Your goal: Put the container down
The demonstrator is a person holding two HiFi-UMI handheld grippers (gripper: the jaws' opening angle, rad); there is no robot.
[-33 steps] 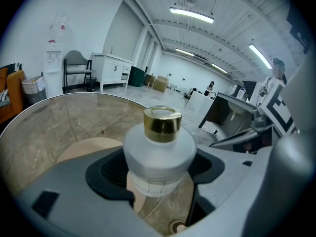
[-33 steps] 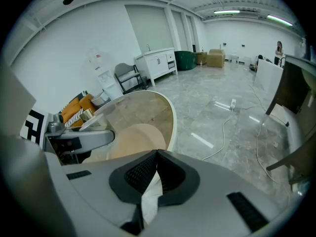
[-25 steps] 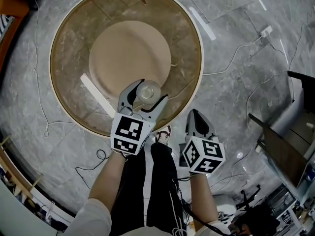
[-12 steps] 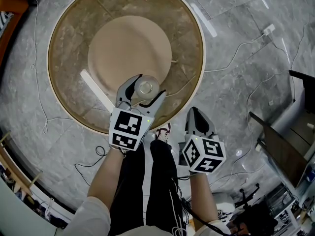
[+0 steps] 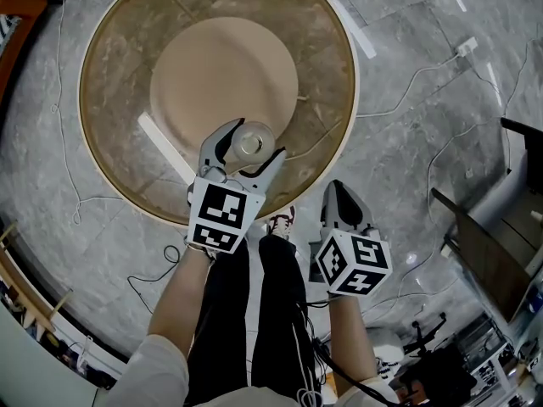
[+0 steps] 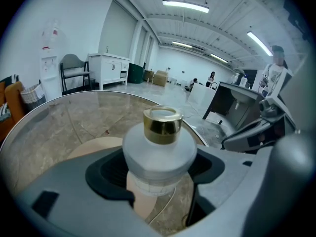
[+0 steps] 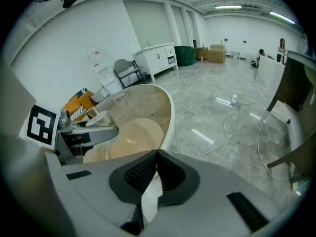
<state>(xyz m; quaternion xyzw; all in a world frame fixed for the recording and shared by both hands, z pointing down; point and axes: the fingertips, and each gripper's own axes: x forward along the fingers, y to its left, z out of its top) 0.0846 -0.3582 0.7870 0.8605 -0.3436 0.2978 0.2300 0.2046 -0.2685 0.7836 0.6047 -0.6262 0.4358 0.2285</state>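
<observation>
A frosted white container with a gold cap sits upright between the jaws of my left gripper, which is shut on its round body. It is held over the near edge of the tan round mat on the round glass-topped table. Whether its base touches the table is hidden. My right gripper hangs off the table's near right side, above the floor, jaws shut. A white creased sliver shows in the slit under its tips.
A white strip lies on the table left of the container. Cables trail over the marble floor. The person's legs and a shoe are below the grippers. Dark furniture stands at the right.
The left gripper has carried the container a little farther in over the table, toward the mat's edge. The right gripper has stayed where it was.
</observation>
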